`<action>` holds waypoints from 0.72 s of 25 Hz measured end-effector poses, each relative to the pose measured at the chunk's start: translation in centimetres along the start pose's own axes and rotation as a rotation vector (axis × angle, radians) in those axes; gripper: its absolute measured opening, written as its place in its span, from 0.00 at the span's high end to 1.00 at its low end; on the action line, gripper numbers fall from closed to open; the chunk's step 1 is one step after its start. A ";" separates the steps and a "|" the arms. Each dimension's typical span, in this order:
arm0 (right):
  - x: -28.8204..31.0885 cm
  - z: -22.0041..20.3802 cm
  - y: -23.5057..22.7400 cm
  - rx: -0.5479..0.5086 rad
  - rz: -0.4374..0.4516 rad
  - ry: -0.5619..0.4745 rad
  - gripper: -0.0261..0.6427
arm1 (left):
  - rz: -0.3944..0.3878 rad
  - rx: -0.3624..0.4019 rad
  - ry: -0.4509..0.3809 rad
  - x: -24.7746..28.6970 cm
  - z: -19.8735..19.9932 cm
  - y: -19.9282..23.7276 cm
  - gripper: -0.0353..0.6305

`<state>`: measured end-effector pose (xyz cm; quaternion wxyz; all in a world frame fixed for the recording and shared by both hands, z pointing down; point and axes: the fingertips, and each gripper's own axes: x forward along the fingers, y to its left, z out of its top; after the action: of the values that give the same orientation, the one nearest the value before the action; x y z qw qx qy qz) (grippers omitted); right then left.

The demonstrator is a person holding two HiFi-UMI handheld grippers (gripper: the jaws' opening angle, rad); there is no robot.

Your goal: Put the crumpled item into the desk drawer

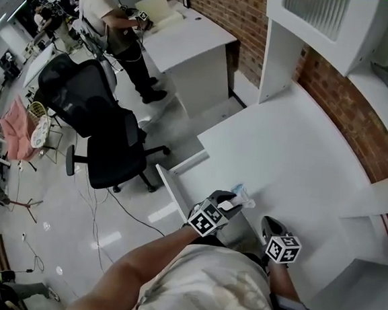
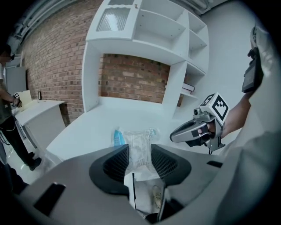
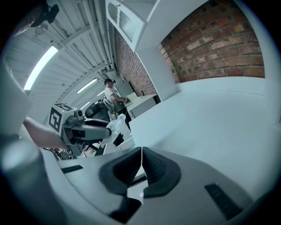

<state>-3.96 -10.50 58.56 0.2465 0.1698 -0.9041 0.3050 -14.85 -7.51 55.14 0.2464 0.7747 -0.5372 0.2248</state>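
Note:
The crumpled item is a clear plastic wrapper (image 2: 138, 147) with a blue edge. My left gripper (image 2: 139, 154) is shut on it, with the pads pressing its sides. In the head view the left gripper (image 1: 225, 204) holds the wrapper (image 1: 240, 199) over the near edge of the white desk (image 1: 295, 153). A white drawer panel (image 1: 177, 176) juts out from the desk's left side, just left of that gripper. My right gripper (image 1: 270, 226) hovers close beside it on the right. Its jaws (image 3: 141, 163) are shut with nothing between them. The right gripper view also shows the left gripper (image 3: 83, 128) and the wrapper (image 3: 115, 123).
A black office chair (image 1: 108, 133) stands on the floor left of the desk. A second white desk (image 1: 190, 42) and a standing person (image 1: 114, 22) are farther back. White shelves (image 2: 145, 30) sit over the desk against a brick wall (image 1: 359, 118).

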 end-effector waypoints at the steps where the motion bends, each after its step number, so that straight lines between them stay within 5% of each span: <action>1: 0.3 0.1 0.4 -0.005 0.001 0.004 0.93 | 0.006 -0.006 -0.003 -0.5 -0.2 0.5 0.69; 18: 4.9 -0.5 5.2 -0.028 -0.012 0.048 0.93 | 0.038 -0.043 0.026 -5.1 -6.0 6.6 0.69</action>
<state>-10.20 -7.09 59.17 0.2721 0.1645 -0.9011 0.2948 -23.24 -2.10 57.67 0.2655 0.7561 -0.5531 0.2278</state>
